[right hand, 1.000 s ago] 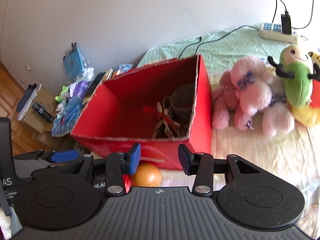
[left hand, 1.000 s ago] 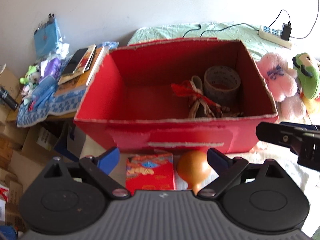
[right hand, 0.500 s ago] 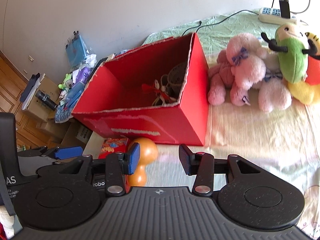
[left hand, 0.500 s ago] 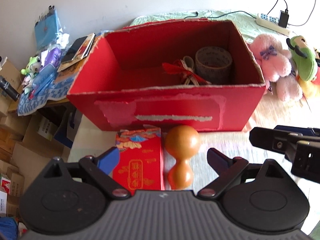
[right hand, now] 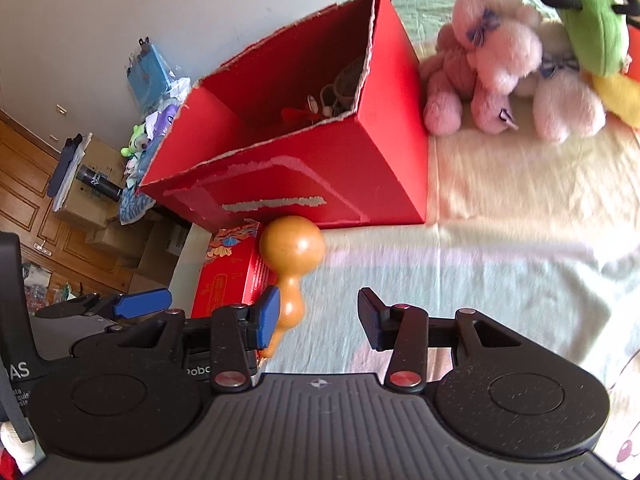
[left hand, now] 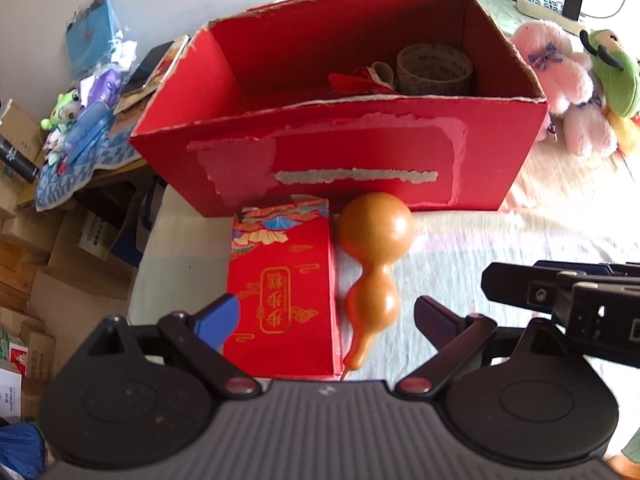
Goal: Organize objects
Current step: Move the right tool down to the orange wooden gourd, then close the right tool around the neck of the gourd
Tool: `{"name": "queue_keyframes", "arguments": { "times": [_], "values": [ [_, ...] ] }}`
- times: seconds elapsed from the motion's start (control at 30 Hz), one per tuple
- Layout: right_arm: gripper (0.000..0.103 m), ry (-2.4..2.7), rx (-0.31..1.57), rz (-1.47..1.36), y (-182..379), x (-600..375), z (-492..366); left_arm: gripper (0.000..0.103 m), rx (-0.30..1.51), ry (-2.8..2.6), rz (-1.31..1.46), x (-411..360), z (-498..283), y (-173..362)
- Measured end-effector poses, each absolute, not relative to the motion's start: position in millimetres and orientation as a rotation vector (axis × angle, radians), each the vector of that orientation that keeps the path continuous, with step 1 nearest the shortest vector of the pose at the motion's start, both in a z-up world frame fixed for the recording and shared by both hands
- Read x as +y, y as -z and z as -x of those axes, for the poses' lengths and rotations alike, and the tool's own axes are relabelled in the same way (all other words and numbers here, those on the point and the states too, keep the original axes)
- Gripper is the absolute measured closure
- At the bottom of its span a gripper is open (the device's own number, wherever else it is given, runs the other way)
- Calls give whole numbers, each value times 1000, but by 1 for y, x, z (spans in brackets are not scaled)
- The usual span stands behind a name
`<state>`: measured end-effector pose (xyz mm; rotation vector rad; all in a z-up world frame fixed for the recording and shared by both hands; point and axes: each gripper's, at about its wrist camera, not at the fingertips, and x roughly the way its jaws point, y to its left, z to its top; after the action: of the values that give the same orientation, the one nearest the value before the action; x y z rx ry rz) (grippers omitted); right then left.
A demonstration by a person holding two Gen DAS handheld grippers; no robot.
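A big red cardboard box stands open on the bed, with a tape roll and a red-ribboned item inside. In front of it lie a small red printed packet and an orange gourd, side by side. My left gripper is open above both, fingers spread wide around them. My right gripper is open too, just right of the gourd's neck, its blue left fingertip overlapping the gourd in view. It also shows at the right of the left wrist view.
Pink plush toys and a green one lie right of the box on the pale sheet. A power strip sits at the back. Left of the bed are cardboard boxes, a cluttered side table and wooden doors.
Both grippers have pulled back and tilted down from the box. The packet and gourd now show fully between the left fingers. Both stayed open.
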<state>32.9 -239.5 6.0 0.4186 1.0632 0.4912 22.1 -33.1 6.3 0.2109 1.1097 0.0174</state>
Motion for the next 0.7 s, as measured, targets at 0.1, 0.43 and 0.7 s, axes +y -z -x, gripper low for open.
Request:
{"name": "queue_keyframes", "arguments": {
  "times": [0.1,0.43,0.7],
  "values": [
    [57,-474,1078,-432,-5,-236,-37,8,1119,4,-211,-30,-28,-4],
    [57,-440,1110,-434,-1,-217,-46,4,1132,71,-208,-13,-41,2],
    [57,-402,1132,-459,4,-206,-53,3,1156,127,-201,3,-50,9]
  ]
}}
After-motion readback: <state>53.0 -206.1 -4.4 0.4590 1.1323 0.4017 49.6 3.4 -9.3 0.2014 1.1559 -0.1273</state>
